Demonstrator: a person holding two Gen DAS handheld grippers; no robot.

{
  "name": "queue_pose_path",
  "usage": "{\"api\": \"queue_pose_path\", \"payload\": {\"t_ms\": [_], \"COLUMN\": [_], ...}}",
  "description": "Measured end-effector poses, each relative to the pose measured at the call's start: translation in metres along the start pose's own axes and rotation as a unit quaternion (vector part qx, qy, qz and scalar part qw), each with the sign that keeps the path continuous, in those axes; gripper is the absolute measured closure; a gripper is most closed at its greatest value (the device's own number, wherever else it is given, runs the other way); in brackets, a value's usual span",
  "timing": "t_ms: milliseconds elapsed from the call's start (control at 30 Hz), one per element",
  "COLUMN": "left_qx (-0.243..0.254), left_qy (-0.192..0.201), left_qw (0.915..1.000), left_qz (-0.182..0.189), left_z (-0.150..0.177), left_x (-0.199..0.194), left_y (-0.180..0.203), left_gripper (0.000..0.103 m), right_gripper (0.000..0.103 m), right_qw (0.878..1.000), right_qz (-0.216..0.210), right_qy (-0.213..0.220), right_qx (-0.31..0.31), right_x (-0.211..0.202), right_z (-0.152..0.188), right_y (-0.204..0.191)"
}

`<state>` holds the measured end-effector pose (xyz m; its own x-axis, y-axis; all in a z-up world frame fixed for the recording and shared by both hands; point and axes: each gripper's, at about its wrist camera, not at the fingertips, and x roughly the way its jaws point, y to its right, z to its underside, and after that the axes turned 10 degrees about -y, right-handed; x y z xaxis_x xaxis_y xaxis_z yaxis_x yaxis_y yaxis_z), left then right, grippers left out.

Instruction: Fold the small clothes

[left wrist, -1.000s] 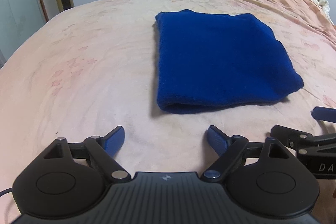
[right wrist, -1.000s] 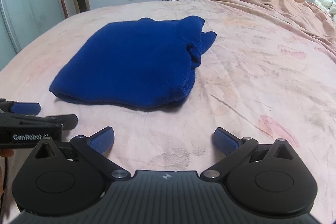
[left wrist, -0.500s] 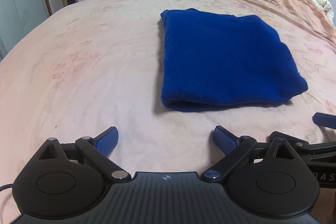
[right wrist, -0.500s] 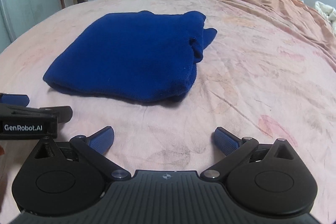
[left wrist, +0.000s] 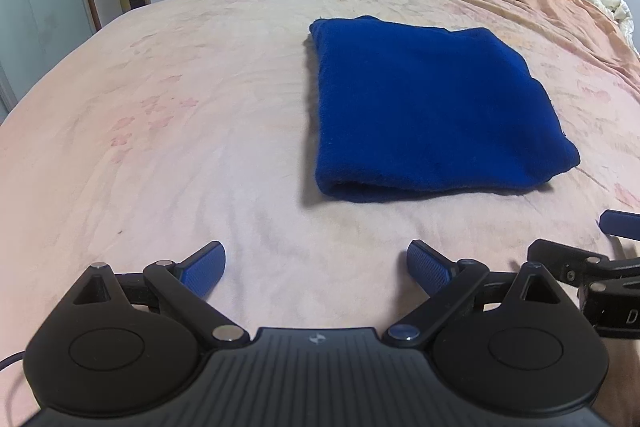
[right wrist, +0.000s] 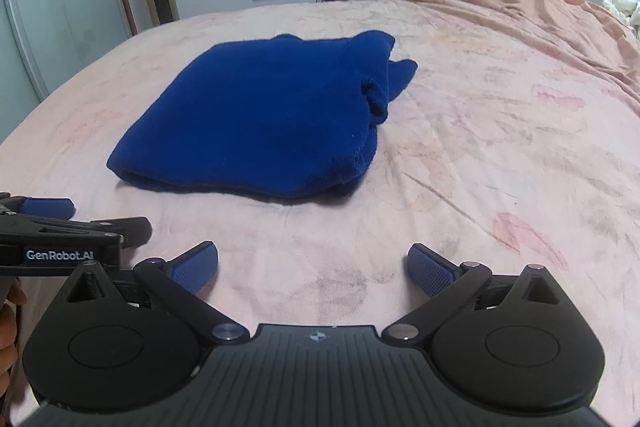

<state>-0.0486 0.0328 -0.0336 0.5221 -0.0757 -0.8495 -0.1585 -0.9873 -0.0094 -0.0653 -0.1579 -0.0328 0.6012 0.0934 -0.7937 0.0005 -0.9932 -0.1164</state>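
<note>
Ahead of the left wrist camera, the left claw [left wrist: 316,267] stands spread wide with nothing between its 2 blue pads [left wrist: 202,269]; the folded blue garment [left wrist: 432,111] lies flat on the pink bed sheet [left wrist: 180,131], well apart from the pads, up and to the right; part of the right claw [left wrist: 592,259] shows at the right edge. From the right wrist camera, the right claw [right wrist: 314,269] is likewise spread and empty; the garment [right wrist: 264,123] lies up and left of it, with a loose flap at its far right corner; the left claw [right wrist: 60,227] sits at the left edge.
</note>
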Motion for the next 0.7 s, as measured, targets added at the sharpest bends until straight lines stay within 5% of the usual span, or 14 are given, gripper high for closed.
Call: {"api": "queue_pose_path", "payload": {"t_ms": [700], "left_qx": [-0.008], "left_qy": [-0.001], "left_qw": [1.0000], "left_qz": [-0.005], "left_z": [0.0020], "left_x": [-0.0037], "left_y": [-0.0042], "left_gripper": [0.005], "right_gripper": [0.004], "right_qw": [1.000], "right_qz": [-0.002], "right_qy": [0.013], "right_qx": [0.008], "right_x": [-0.0054], "right_z": [-0.0004], "right_y": [-0.0029]}}
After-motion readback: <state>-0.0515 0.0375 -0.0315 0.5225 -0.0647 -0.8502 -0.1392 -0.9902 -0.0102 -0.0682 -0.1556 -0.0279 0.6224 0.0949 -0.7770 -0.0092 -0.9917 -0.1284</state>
